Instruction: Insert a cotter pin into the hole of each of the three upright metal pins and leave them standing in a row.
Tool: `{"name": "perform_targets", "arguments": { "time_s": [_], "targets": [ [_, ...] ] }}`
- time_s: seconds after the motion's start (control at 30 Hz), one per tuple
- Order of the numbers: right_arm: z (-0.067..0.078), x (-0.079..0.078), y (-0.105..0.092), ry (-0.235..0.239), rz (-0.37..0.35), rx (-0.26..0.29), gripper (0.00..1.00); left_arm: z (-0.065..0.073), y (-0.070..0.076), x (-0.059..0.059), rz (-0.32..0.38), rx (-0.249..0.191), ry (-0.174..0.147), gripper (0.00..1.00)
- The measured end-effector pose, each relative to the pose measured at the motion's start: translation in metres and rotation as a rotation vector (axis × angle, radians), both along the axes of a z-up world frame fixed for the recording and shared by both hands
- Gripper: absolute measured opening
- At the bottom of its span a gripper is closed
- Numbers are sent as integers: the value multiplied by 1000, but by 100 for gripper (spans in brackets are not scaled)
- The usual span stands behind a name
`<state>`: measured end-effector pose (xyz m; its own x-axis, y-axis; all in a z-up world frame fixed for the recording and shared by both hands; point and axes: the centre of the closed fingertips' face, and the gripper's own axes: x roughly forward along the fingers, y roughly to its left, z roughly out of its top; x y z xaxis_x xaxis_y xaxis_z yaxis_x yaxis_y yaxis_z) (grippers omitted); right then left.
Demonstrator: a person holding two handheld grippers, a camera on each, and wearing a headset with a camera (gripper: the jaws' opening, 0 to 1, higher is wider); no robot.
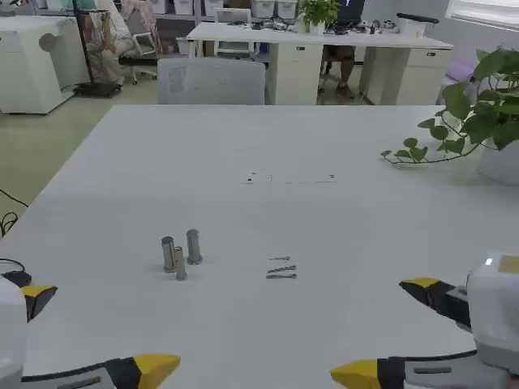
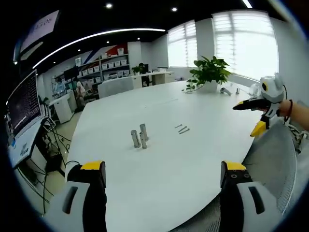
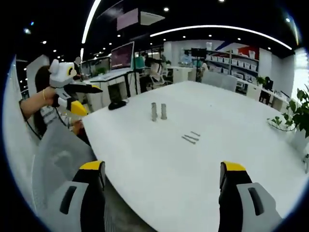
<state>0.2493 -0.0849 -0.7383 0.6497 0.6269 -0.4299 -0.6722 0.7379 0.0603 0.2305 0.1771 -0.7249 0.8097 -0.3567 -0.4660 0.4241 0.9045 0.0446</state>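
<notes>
White table (image 1: 324,138): it carries everything you are working with; your two grippers hang over its near edge.
Metal pins (image 1: 180,255) (image 2: 139,137) (image 3: 158,111): all three stand upright in a tight cluster, left of the table's middle and towards the near edge. They are bunched as a triangle rather than in a line, and you cannot tell whether they touch.
Cotter pins (image 1: 281,268) (image 2: 182,128) (image 3: 190,137): three lie flat side by side, just right of the metal pins and apart from them.
Left gripper (image 1: 101,329) (image 2: 162,169) (image 3: 91,100): yours sits at the near left corner with its yellow-tipped jaws spread wide, gripping nothing.
Right gripper (image 1: 383,329) (image 2: 245,121) (image 3: 162,167): yours sits at the near right corner, jaws equally wide and empty, well apart from the cotter pins.
Potted plant (image 1: 478,105): it stands at the table's right edge, a vine trailing onto the top.
</notes>
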Motion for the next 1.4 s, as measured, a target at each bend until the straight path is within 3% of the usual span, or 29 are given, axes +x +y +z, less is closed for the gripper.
{"name": "perform_targets", "arguments": {
  "time_s": [0.43, 0.8, 1.0, 1.13, 1.4],
  "targets": [
    [-7, 0, 2, 10, 35, -46, 90, -3, 6, -2, 13, 2, 19, 93],
    [-7, -3, 5, 16, 49, -43, 92, -1, 4, -1, 7, 6, 17, 94],
    [-11, -4, 2, 24, 60, -79, 94, 0, 2, -1, -1, 16, 18, 95],
    [-11, -3, 2, 26, 57, -72, 99, 0, 1, -1, 1, 18, 21, 97],
    [-10, -1, 2, 21, 50, -68, 100, -1, 1, -1, 4, 17, 23, 99]
  ]
}}
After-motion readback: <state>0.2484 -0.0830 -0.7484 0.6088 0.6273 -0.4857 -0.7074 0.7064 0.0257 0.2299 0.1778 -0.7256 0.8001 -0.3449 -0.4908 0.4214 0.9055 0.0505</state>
